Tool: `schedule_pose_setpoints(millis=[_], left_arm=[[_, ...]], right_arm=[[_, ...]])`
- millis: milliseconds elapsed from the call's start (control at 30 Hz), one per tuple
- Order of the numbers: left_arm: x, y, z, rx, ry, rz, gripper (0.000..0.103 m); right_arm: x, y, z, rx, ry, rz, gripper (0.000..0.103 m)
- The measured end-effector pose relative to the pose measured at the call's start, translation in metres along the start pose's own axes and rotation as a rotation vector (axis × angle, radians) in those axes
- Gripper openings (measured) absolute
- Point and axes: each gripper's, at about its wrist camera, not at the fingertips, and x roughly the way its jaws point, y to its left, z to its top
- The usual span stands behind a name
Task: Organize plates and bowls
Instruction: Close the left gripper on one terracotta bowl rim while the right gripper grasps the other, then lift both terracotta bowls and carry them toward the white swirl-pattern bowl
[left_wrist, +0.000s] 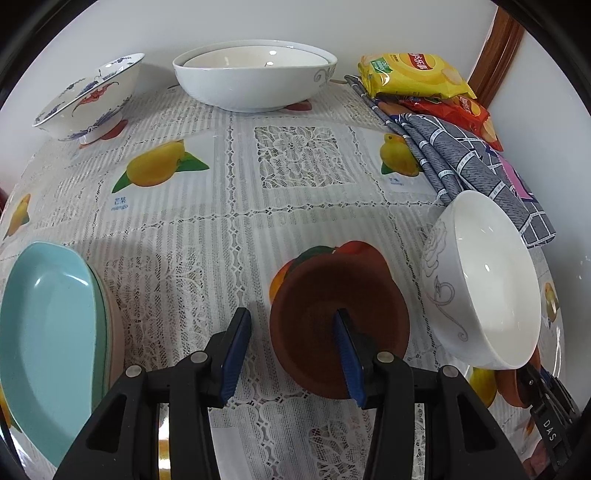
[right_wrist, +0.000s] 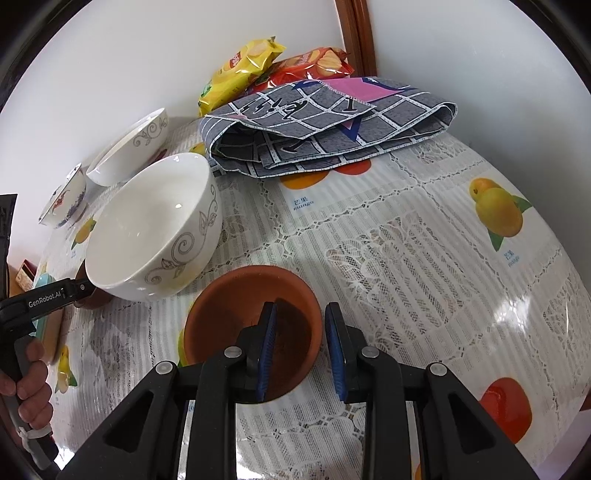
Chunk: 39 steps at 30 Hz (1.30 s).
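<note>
Two terracotta dishes sit on the fruit-print tablecloth with a white scroll-patterned bowl (left_wrist: 484, 280) (right_wrist: 155, 229) between them. My left gripper (left_wrist: 291, 314) is open astride the left rim of one terracotta dish (left_wrist: 369, 295): its right finger is inside, and its left finger is outside with cloth showing in the gap. My right gripper (right_wrist: 302, 306) has the right wall of the other terracotta dish (right_wrist: 229, 306) between its pads, left finger inside, right finger against the outer rim. A stack of teal plates (left_wrist: 48, 332) lies at the left.
At the back by the wall stand a wide white serving bowl (left_wrist: 255, 81) with a plate inside and a blue-and-red patterned bowl (left_wrist: 88, 99). Snack bags (left_wrist: 413, 74) and a folded grey checked cloth (right_wrist: 325, 125) fill the back right corner. A hand (right_wrist: 29, 373) holds the left gripper.
</note>
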Motion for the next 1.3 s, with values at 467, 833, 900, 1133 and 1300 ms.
schedule_pose_setpoints(millis=[467, 833, 900, 1133, 1300], left_arm=[[-0.002, -0.003, 0.0, 0.016, 0.011, -0.032, 0.021], [-0.025, 0.006, -0.019, 0.003, 0.002, -0.075, 0.008], [-0.032, 0.007, -0.024, 0.005, -0.004, -0.074, 0.008], [-0.06, 0.017, -0.039, -0.004, -0.034, -0.081, 0.008], [-0.089, 0.025, -0.045, -0.009, -0.079, -0.086, 0.008]], right_arm=[[-0.003, -0.006, -0.001, 0.067, 0.008, 0.022, 0.013], [-0.029, 0.005, -0.007, 0.055, -0.029, -0.002, 0.01], [-0.036, 0.005, -0.01, 0.064, -0.034, 0.003, 0.01], [-0.067, 0.012, -0.014, 0.073, -0.081, 0.024, 0.01], [-0.088, 0.018, -0.016, 0.067, -0.107, 0.016, 0.01]])
